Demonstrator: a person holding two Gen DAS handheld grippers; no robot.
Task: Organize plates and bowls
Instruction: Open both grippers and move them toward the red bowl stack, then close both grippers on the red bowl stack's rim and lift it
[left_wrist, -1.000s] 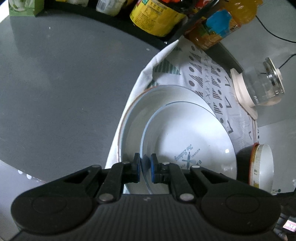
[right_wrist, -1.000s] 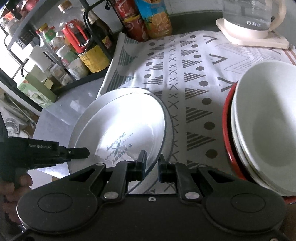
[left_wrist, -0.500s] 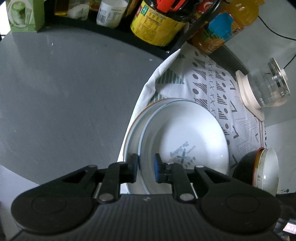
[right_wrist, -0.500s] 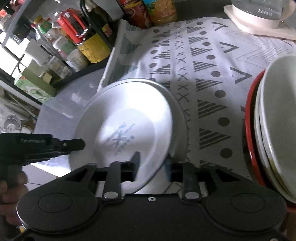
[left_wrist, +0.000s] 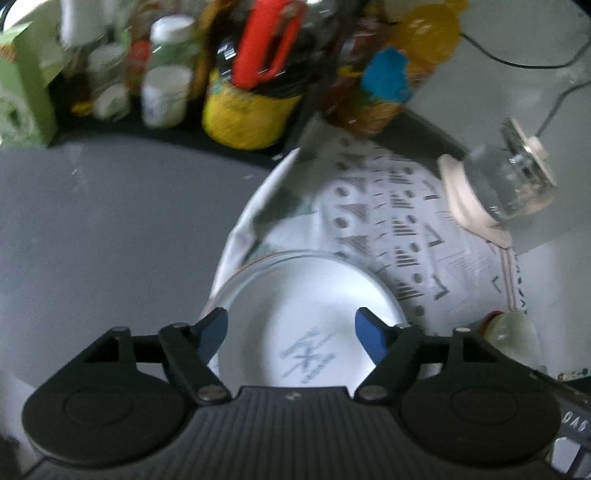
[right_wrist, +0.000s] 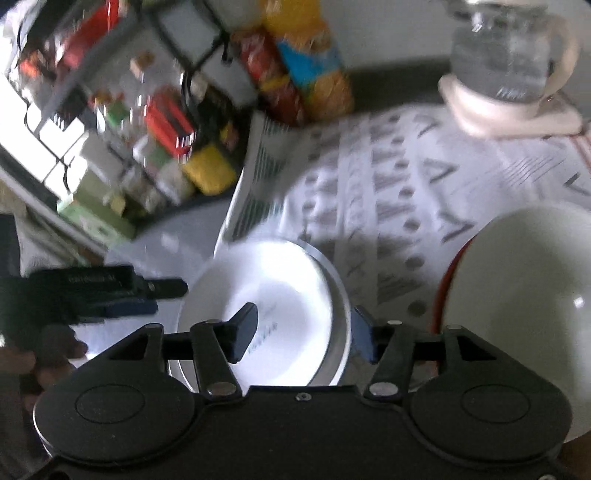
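1. Left wrist view, blurred by motion: the left gripper fills the lower part of the picture with its jaws spread wide and nothing between the blue pads. Directly ahead of and below the gap lies the white printed plate, flat and face up, nested on a larger plate whose rim shows just beyond it. Both rest on the near-left corner of a patterned cloth, which lies on a grey table.

2. Same view, further off: a glass kettle on a cream base stands at the far right of the cloth, and a shelf of bottles and jars runs along the back. The edge of the stacked bowls shows at lower right, too blurred to count.

3. Right wrist view, also blurred: the right gripper is likewise released, jaws wide apart and empty. The printed plate sits ahead of the gap, its right rim close to the right pad (whether they touch cannot be told).

4. Same view: the bowl stack, white inside a red-rimmed one, lies just right of the right gripper. The left gripper points at the plates from the left.

5. Judgement: the plates look already stacked. The bowls lie to the right, nearest the right gripper, so that hand seems better placed for any coming move.
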